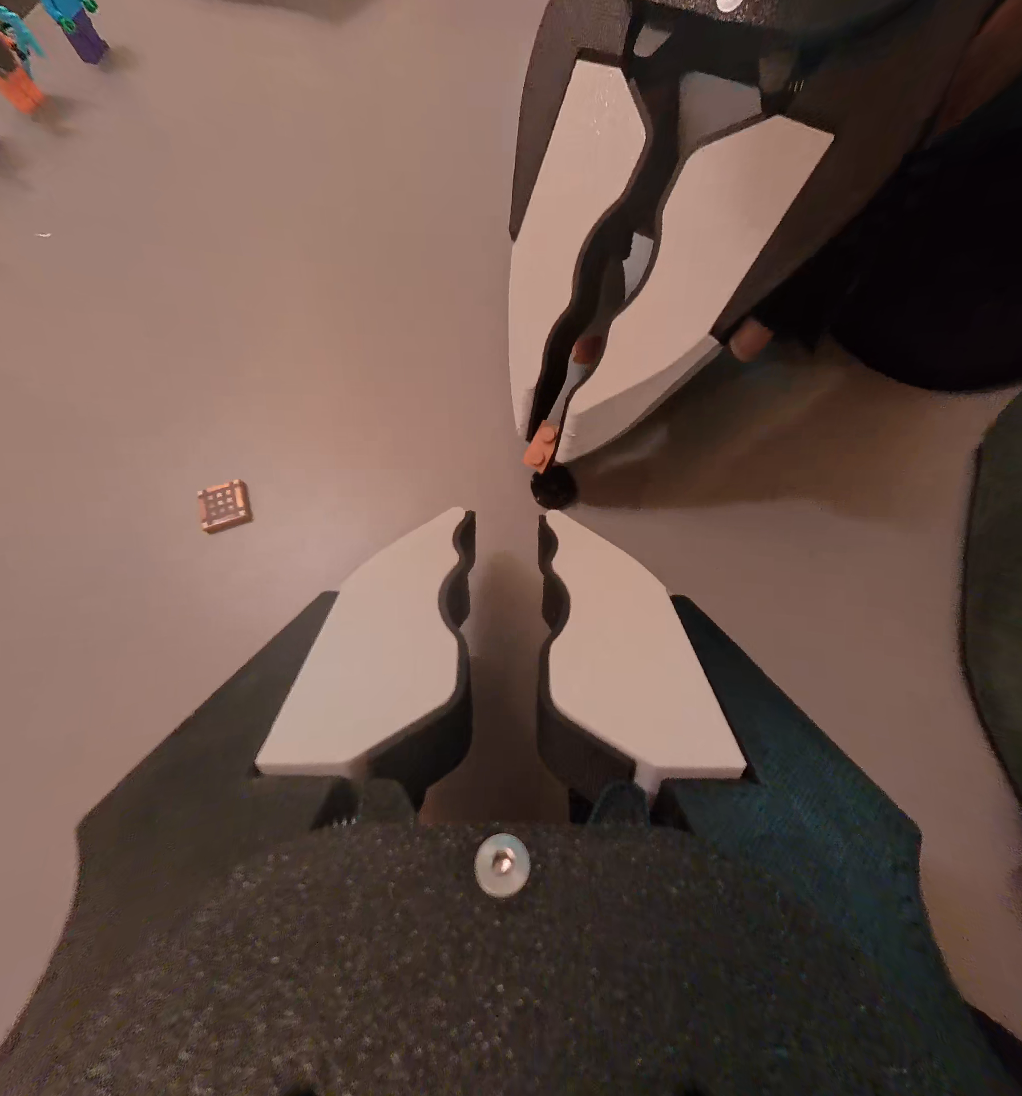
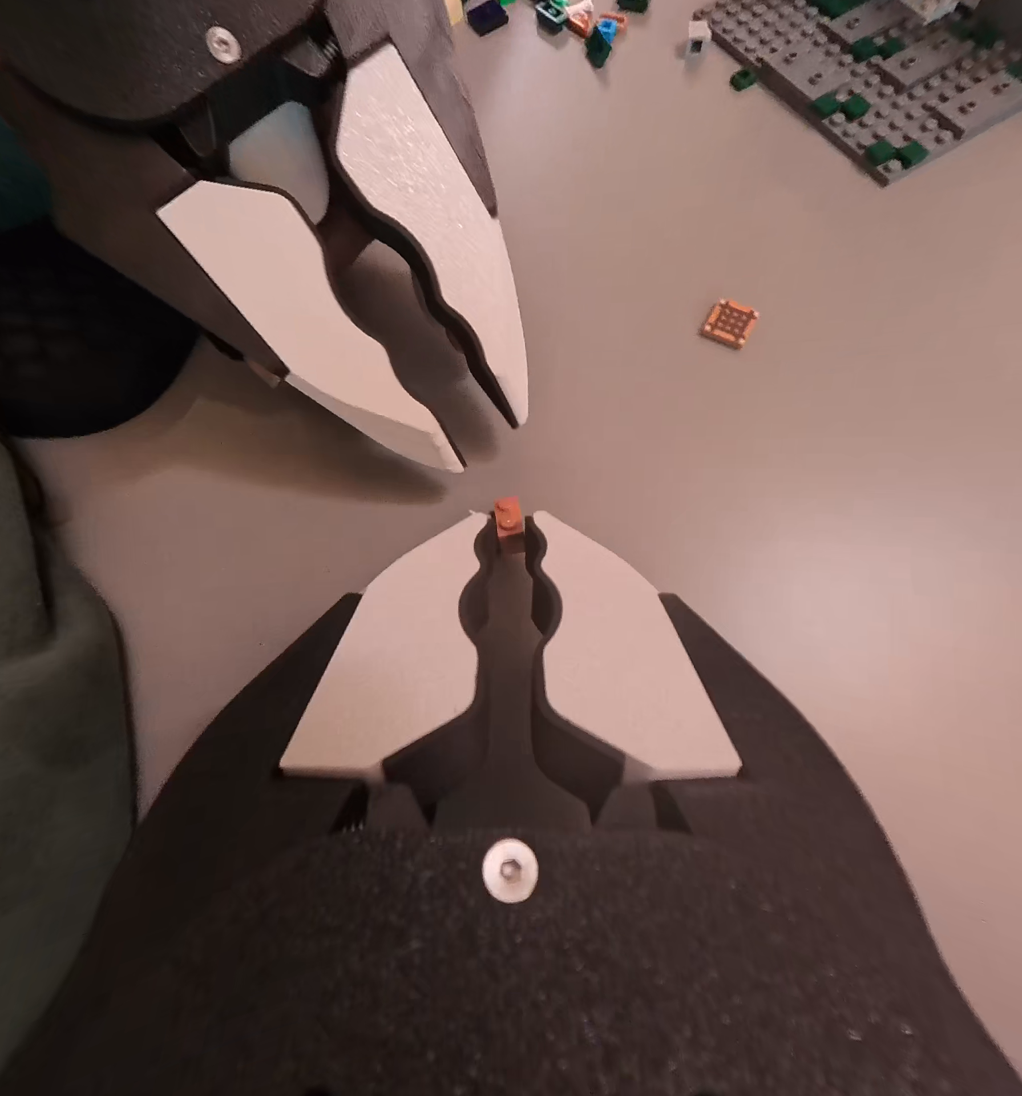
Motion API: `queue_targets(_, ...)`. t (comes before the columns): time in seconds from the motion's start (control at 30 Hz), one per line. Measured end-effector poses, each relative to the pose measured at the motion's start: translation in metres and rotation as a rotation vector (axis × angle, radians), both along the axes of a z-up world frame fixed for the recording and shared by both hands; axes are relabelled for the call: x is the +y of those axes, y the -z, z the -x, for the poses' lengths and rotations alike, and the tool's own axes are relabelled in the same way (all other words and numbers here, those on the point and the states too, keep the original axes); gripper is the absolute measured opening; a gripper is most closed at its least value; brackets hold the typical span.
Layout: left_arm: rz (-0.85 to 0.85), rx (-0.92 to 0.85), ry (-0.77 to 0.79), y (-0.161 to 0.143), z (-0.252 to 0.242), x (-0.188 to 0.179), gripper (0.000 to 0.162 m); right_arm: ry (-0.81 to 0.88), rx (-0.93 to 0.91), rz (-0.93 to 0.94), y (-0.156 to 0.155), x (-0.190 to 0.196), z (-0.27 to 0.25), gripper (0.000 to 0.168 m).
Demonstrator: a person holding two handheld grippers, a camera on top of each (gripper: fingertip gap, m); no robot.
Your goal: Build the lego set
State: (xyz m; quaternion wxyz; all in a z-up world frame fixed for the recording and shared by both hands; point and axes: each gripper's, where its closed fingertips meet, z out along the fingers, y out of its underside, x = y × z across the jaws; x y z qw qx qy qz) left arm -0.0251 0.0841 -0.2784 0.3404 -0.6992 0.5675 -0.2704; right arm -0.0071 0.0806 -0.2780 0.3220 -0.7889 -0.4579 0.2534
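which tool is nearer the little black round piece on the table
Right. The right tool, shut on a small orange brick, is directly over the black round piece; the left tool sits just short of it, open.

Bare grey tabletop, dark green cloth at its near edge, black rounded object beside.

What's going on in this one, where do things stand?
A person works two handheld grippers over a grey table. The right gripper is shut on a small brown plate, held just above a black round piece. The left gripper is open and empty, tips close by. A tan grille tile lies apart.
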Motion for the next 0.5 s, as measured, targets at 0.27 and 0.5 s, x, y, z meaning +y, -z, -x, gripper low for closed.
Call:
queue_targets(0.27,0.048,-0.030,0.012,0.0017,0.0043,-0.0006,0.019,-0.293,-0.039,-0.145,-0.0003,-0.0084,0.0084,0.008)
queue_targets(0.5,0.045,-0.019,0.015,0.0048,0.0089,0.0022,0.018,-0.470,-0.007,-0.105,-0.0038,-0.0018,0.0059,0.008)
